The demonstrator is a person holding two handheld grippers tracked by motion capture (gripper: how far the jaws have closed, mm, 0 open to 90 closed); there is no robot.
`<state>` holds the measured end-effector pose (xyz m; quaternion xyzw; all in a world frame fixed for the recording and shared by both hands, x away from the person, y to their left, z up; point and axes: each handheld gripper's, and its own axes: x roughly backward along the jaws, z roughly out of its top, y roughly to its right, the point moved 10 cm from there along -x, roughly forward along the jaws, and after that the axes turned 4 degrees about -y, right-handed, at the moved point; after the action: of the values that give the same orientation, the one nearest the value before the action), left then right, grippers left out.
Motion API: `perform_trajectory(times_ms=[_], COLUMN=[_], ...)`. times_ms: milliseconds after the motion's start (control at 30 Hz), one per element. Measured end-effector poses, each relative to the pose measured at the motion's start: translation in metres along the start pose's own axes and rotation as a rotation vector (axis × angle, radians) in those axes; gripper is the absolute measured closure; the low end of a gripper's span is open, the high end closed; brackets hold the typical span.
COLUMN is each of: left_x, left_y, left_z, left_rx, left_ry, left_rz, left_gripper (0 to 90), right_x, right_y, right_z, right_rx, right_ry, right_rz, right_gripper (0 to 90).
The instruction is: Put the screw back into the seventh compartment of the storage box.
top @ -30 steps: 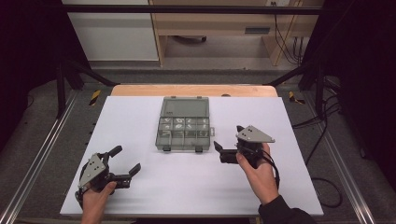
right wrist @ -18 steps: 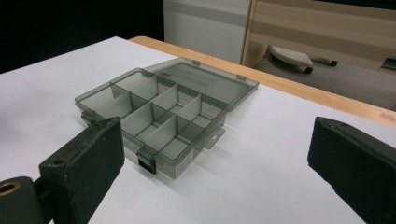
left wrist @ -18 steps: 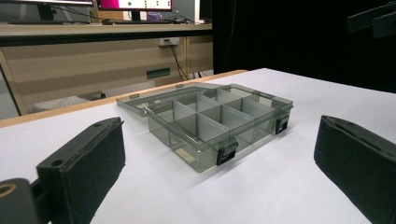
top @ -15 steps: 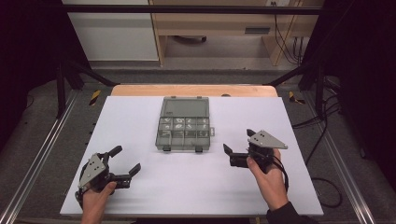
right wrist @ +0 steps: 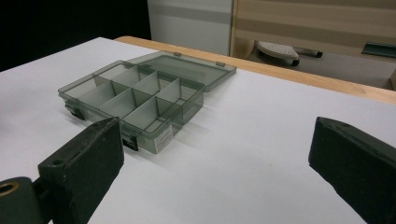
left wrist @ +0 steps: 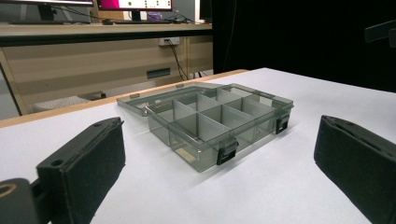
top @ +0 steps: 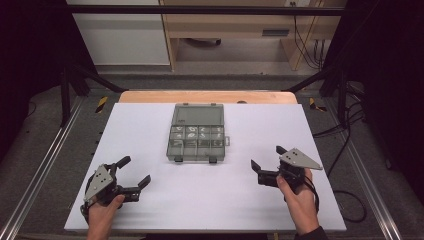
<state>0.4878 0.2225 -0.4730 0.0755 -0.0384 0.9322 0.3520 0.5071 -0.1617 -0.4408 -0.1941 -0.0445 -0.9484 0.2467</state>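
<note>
High view: a white desk (top: 150, 125) with a wooden strip along its far edge stands on a grey floor, framed by metal rails at both sides and dark black surroundings. Beyond it are a pale cabinet (top: 117, 32) and a wooden bench (top: 230, 30), with cables (top: 300, 40) hanging at the right of the bench. A clear grey box (top: 196, 132) lies at the middle of the desk, its lid folded back flat toward the far edge, its compartments open upward; small pale bits lie in the far row of cells. The left claw (top: 134, 172) rests near the desk's near left corner in a hand (top: 102, 212), jaws apart and empty, well away from the box. The right claw (top: 267, 160) is held by the other hand (top: 297, 197) at the near right, jaws also apart and empty, pointing toward the box but clear of it. Left gripper view: the box (left wrist: 219, 119) sits ahead between the two spread black jaws, two dark latches on its near wall, the lid lying flat behind it. Past the desk edge runs the wooden bench (left wrist: 93, 51) with monitors (left wrist: 133, 4) on top, and blackness lies to the right. Right gripper view: the box (right wrist: 135, 98) lies ahead to the left on the bare white surface, lid open beyond it, jaws wide apart. The wooden edge, the pale cabinet (right wrist: 189, 21) and the bench's light wood panels lie behind.
</note>
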Motion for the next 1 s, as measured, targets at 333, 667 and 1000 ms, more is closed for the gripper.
perform_trajectory(times_ms=[333, 667, 1000], left_x=[0.000, 0.000, 0.000], left_y=[0.000, 0.000, 0.000], left_z=[0.000, 0.000, 0.000], left_rx=[-0.001, -0.001, -0.002], left_ry=[-0.001, 0.000, 0.000], left_rz=[0.000, 0.001, 0.000], left_gripper=[1.8, 1.8, 1.8], right_x=[0.008, 0.011, 0.012], right_y=[0.008, 0.016, 0.024], right_z=[-0.015, -0.032, -0.052], right_rx=[-0.025, -0.046, -0.069], right_ry=[0.003, 0.006, 0.003], right_rz=[-0.011, -0.026, -0.034], right_gripper=[3.6, 3.5, 3.5])
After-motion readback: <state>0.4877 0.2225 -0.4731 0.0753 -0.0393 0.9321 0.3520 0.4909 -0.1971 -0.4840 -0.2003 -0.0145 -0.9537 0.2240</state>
